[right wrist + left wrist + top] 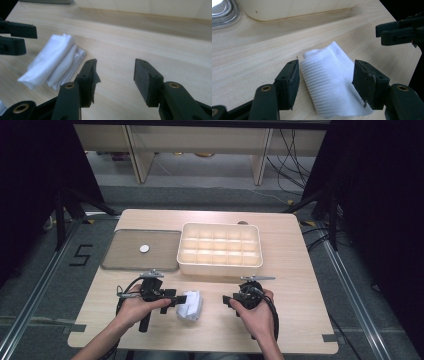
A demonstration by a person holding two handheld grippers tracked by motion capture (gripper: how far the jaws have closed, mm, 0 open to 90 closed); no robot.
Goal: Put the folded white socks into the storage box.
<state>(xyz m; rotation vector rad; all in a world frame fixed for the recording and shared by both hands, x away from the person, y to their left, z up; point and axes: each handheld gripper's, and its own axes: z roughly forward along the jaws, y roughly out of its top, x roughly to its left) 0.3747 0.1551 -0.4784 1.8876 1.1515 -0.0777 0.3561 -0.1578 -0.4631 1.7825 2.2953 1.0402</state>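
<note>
The sock [191, 305] is lying folded on the table [295, 270], near my edge and about midway between my two hands. It's white, ribbed at the cuff, a soft bundle rolled over on itself.

My left gripper [175, 300] is right at it — in the left gripper view the sock [332, 80] sits between the two black jaws, which stand wide apart. The pads are off the fabric on both sides, so I have no grip on it; the sock rests on the wood.

My right gripper [229, 300] is off to the other side, a little apart from the sock. In the right gripper view its jaws are spread wide with bare wood between them — nothing held — and the sock [53, 62] lies to the left of them, with the left gripper's jaws beyond it.

Farther back, the cream tray [220, 265] with its grid of compartments stands mid-table, and just beside it to the left lies the flat clear lid [125, 257] with a small white disc [144, 248] on it.
</note>
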